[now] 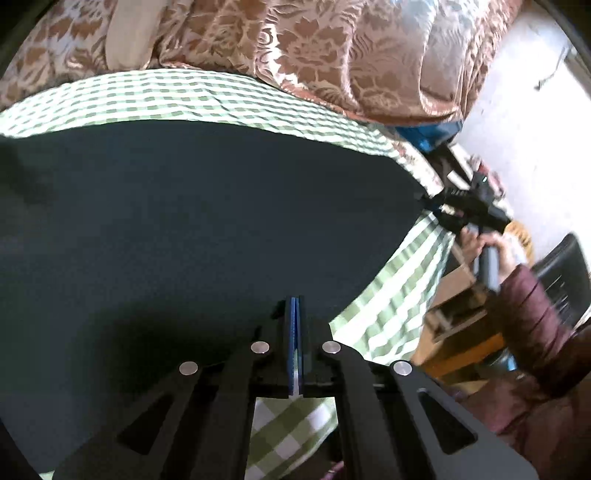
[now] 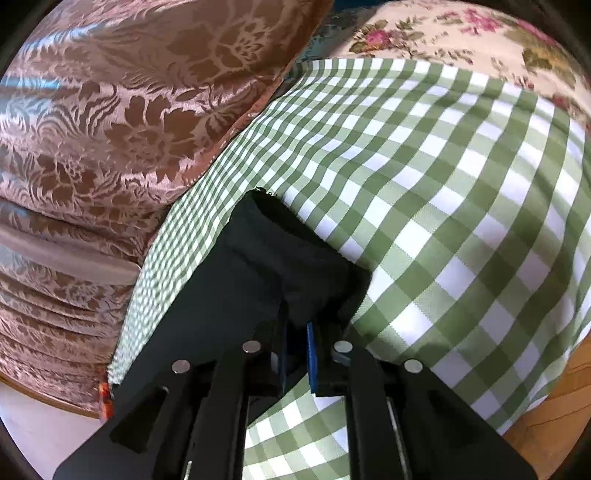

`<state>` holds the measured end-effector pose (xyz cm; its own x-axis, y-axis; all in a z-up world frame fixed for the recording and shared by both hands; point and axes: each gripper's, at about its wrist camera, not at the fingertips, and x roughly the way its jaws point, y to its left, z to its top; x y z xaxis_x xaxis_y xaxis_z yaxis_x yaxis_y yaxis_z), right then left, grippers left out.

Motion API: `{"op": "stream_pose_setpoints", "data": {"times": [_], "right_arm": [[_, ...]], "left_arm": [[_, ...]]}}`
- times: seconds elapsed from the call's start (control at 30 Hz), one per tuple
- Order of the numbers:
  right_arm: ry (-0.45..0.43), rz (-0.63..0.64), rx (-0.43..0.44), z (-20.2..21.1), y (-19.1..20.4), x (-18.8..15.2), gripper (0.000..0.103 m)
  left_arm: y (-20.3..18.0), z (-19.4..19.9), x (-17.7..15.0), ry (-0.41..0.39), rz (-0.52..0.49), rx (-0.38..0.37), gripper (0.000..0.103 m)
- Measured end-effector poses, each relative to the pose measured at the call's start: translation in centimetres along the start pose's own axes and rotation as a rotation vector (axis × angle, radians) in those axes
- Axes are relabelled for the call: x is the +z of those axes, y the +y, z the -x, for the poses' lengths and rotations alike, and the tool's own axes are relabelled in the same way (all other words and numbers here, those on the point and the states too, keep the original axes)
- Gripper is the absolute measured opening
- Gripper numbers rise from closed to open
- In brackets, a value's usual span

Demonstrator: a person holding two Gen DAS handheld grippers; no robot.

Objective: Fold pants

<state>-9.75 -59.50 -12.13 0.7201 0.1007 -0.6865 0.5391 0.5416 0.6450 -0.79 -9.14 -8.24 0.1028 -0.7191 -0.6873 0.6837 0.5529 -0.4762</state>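
Note:
Dark pants (image 1: 192, 229) lie spread flat on a green checked cloth (image 1: 192, 99). My left gripper (image 1: 294, 314) is shut on the near edge of the pants, its blue pads pressed together. My right gripper (image 1: 439, 210) shows at the far right corner of the pants, held by a hand. In the right wrist view the right gripper (image 2: 297, 332) is shut on a bunched corner of the pants (image 2: 273, 258), which hangs from its fingers over the checked cloth (image 2: 424, 192).
A brown floral quilt (image 1: 332, 48) is piled behind the cloth and also shows in the right wrist view (image 2: 110, 122). A flowered sheet (image 2: 461, 33) lies beyond the cloth. Boxes and a dark chair (image 1: 565, 273) stand on the floor at the right.

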Motion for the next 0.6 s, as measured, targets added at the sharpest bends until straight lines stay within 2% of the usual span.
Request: {"op": "stream_pose_setpoints", "data": {"times": [0.1,0.23,0.3,0.33,0.37,0.4,0.43,0.47,0.53,0.6], "right_arm": [[-0.030,-0.003,-0.012,1.2,0.2,-0.1,0.007],[0.021,0.005,-0.042,0.2,-0.2,0.1,0.008],[0.032,-0.011,-0.032,0.6,-0.4,0.2,0.015],[0.032,-0.034,-0.030,1.0,-0.7,0.3,0.015],[0.021,-0.034,-0.043,1.6,-0.7,0.3,0.019],[-0.008,-0.004,-0.092,2.3,-0.1,0.2,0.031],[-0.029,0.018,-0.127,2.8,0.4,0.1,0.033],[-0.050,0.045,-0.155,3.3,1.1,-0.1,0.033],[-0.061,0.110,-0.137,3.9,3.3,-0.7,0.033],[0.013,0.210,-0.064,2.6,6.5,-2.0,0.039]], "left_arm": [[0.5,1.2,0.0,-0.024,0.040,-0.005,0.000],[2.0,2.9,-0.3,-0.070,0.089,0.011,0.000],[2.9,4.1,-0.6,-0.101,0.122,0.034,0.000],[3.4,4.6,-0.7,-0.119,0.140,0.038,0.000],[3.9,5.3,-0.9,-0.140,0.162,0.044,0.005],[4.4,5.7,-1.1,-0.154,0.177,0.050,0.009],[4.7,6.1,-1.2,-0.168,0.191,0.059,0.015],[5.1,6.5,-1.4,-0.182,0.209,0.071,0.017],[5.8,7.2,-1.7,-0.201,0.233,0.087,0.017],[6.0,7.4,-1.8,-0.207,0.234,0.099,0.017]]}}
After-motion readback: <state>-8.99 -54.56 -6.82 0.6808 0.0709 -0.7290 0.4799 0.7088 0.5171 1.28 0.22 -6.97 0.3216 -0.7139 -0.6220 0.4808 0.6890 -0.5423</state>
